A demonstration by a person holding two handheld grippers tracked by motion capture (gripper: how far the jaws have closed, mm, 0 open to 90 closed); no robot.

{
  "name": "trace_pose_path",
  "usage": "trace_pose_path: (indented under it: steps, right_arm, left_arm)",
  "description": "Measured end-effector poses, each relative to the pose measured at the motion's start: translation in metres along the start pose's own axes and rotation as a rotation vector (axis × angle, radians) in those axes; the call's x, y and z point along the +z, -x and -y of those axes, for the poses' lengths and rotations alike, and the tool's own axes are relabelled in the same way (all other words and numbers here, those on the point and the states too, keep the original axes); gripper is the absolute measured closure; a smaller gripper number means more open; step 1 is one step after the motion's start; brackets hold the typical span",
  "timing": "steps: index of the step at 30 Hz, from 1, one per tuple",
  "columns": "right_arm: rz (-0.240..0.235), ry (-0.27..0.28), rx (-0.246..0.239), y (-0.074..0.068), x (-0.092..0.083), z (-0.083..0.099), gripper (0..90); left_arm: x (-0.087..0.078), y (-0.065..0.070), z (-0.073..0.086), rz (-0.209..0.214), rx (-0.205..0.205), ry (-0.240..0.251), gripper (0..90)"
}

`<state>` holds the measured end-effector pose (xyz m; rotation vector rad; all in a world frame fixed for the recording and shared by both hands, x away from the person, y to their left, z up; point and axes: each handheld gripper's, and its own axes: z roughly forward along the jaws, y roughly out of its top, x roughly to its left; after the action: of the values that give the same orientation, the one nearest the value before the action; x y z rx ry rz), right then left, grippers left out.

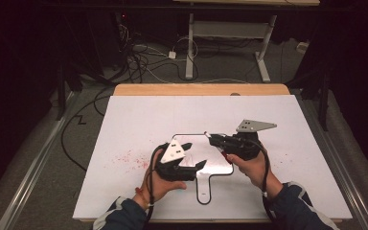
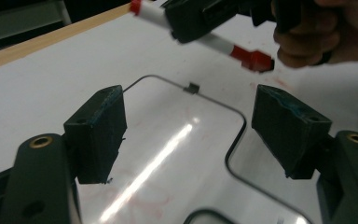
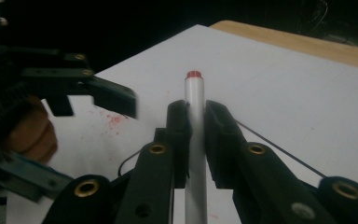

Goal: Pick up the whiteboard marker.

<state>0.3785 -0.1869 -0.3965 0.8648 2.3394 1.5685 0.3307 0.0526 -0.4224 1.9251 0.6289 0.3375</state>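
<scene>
Right gripper view | right tool (image 3: 196, 135) pinching marker (image 3: 194, 93) | left tool (image 2: 186, 135) spread over whiteboard (image 2: 168, 140)

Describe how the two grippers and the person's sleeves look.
Both the left gripper and right gripper are black with two blocky jaws, brass-coloured rivets and a grey three-cornered plate on top. A black cable trails from each. The sleeves are dark blue with a lighter band.
</scene>
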Motion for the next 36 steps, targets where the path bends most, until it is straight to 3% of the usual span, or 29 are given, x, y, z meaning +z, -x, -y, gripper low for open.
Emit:
trace_pose_path:
  steps: [3, 7, 10, 13, 15, 19, 22, 26, 28, 29, 30, 32, 33, 36]
  right_arm:
    - [-0.015, 0.036, 0.004, -0.007, 0.000, 0.002, 81.5]
    - [-0.008, 0.078, -0.001, -0.010, -0.003, 0.004, 81.4]
    - [0.014, 0.095, -0.002, -0.011, -0.006, 0.004, 81.3]
    - [0.021, 0.107, 0.018, -0.008, -0.009, 0.006, 81.4]
    - [0.023, 0.111, 0.017, -0.007, -0.010, 0.007, 81.4]
    - [0.043, 0.116, 0.001, -0.010, -0.013, 0.008, 81.4]
    - [0.059, 0.115, -0.005, -0.011, -0.014, 0.009, 81.3]
    - [0.080, 0.114, -0.016, -0.014, -0.016, 0.010, 79.8]
    - [0.088, 0.111, -0.018, -0.014, -0.016, 0.010, 69.9]
    - [0.098, 0.113, -0.011, -0.014, -0.017, 0.010, 66.6]
    - [0.098, 0.113, -0.011, -0.014, -0.017, 0.010, 66.6]
    - [0.111, 0.123, 0.006, -0.012, -0.021, 0.011, 56.9]
    - [0.120, 0.120, 0.017, -0.009, -0.025, 0.013, 53.1]
    - [0.120, 0.116, 0.006, -0.007, -0.031, 0.016, 50.7]
  left_arm:
    - [0.011, 0.001, -0.005, 0.024, -0.028, 0.011, 26.4]
    - [0.029, -0.001, -0.012, 0.060, -0.084, 0.045, 34.4]
    - [0.035, -0.002, -0.013, 0.097, -0.094, 0.064, 41.3]
    - [0.038, -0.001, -0.015, 0.097, -0.088, 0.064, 51.8]
    - [0.040, 0.000, -0.016, 0.097, -0.074, 0.064, 54.3]
    - [0.044, -0.001, -0.016, 0.092, -0.048, 0.048, 68.8]
    - [0.044, -0.002, -0.017, 0.066, -0.013, 0.030, 73.6]
    - [0.044, -0.009, -0.017, 0.064, 0.018, 0.020, 78.5]
    - [0.043, -0.017, -0.013, 0.056, 0.091, 0.001, 78.6]
    - [0.042, -0.022, -0.011, 0.068, 0.105, 0.002, 78.7]
    - [0.042, -0.022, -0.011, 0.068, 0.105, 0.002, 78.6]
    - [0.041, -0.034, -0.004, 0.078, 0.119, 0.014, 78.7]
    - [0.041, -0.044, 0.002, 0.093, 0.094, 0.020, 78.7]
    - [0.040, -0.054, 0.008, 0.071, 0.103, 0.008, 78.7]
